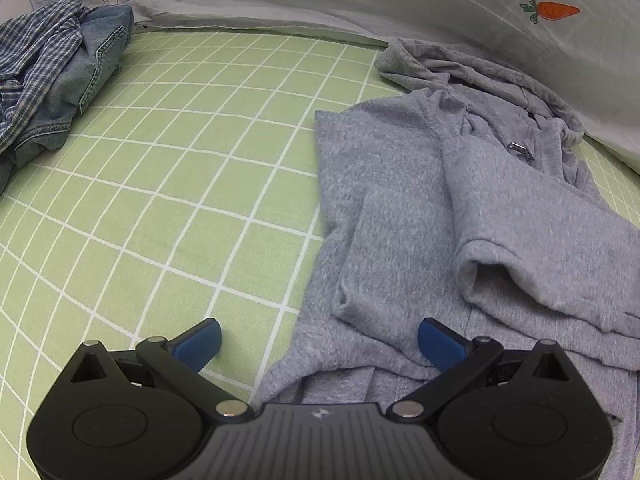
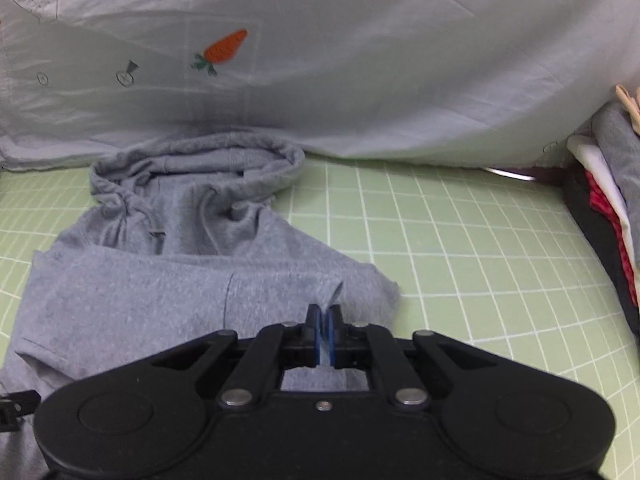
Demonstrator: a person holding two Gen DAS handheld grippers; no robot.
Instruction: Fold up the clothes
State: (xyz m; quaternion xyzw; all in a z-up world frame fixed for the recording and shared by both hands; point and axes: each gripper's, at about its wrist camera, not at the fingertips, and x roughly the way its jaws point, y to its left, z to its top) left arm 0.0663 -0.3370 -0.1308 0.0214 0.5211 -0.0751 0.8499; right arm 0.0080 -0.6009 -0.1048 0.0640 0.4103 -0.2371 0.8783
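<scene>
Nearest in the right wrist view, the right gripper [image 2: 325,318] is pinching a thin ridge of the grey hoodie [image 2: 168,288], its blue pads pressed together with a sliver of fabric rising between them at the garment's right-hand side, so a sleeve or side fold looks to be the step in hand. The left gripper [image 1: 318,346] is hovering with its jaws spread wide, one blue pad over the green checked sheet [image 1: 160,200] and the other over the hoodie's lower edge, gripping nothing. The hoodie is lying on the sheet with its body towards the grippers and its hood [image 2: 208,156] bunched at the far end against the white cover [image 2: 400,60] printed with a carrot [image 2: 226,48]. One sleeve [image 1: 540,248] is already lying across the chest with its cuff open, so the folding seems partly done. Judging from this, the next move is calling for the pinched cloth to be carried across the body and laid flat, with the left gripper pressing or catching the lower edge to stop the body sliding. Only the left view is showing the folded sleeve, a zip pull [image 1: 520,148] and, far off to the left, a heap of denim and plaid clothes [image 1: 52,80]; only the right view is showing the pinch itself and a stack of folded garments [image 2: 608,208] at the far right
</scene>
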